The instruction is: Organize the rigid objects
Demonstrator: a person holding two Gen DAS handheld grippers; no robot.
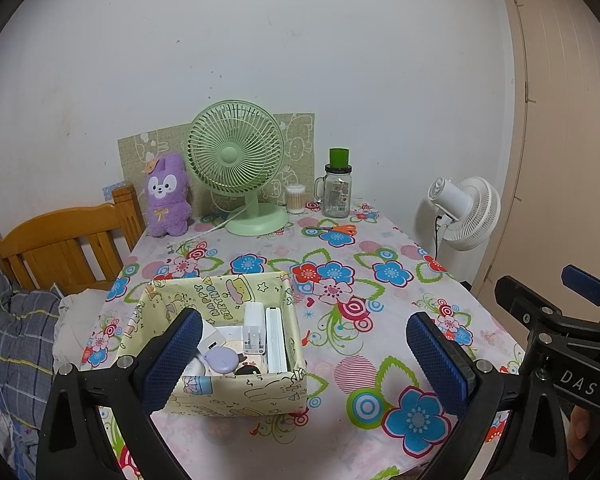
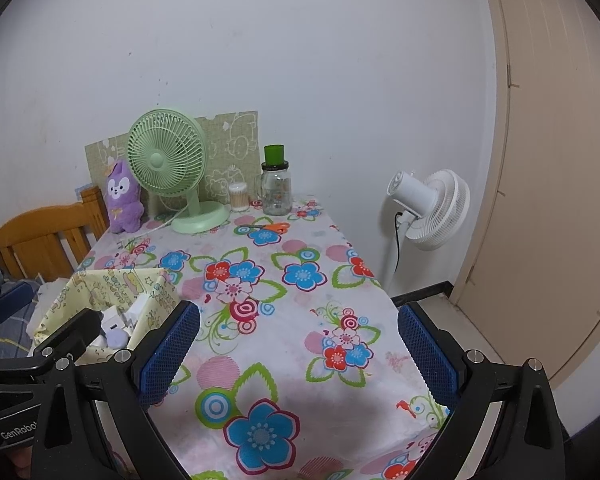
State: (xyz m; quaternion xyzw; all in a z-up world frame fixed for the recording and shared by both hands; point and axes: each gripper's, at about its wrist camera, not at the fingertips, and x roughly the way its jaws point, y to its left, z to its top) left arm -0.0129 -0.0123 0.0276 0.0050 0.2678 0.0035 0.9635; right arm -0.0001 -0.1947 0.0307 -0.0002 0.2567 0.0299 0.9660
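Observation:
A pale yellow cartoon-print box (image 1: 236,400) sits on the flowered tablecloth (image 1: 380,280) near the front left. Inside it lie a white charger (image 1: 254,330), a flat white case (image 1: 276,340), a lilac round case (image 1: 220,358) and other small white items. My left gripper (image 1: 304,336) hovers open just in front of the box, nothing between its blue pads. My right gripper (image 2: 298,330) is open too, over bare cloth to the right of the box (image 2: 100,292). Orange-handled scissors (image 1: 336,229) lie far back on the table.
At the table's back stand a green desk fan (image 1: 236,160), a purple plush (image 1: 167,196), a cotton-swab tub (image 1: 295,199) and a glass jar with a green lid (image 1: 337,190). A wooden bed frame (image 1: 60,240) lies left, a white floor fan (image 2: 432,208) and door right.

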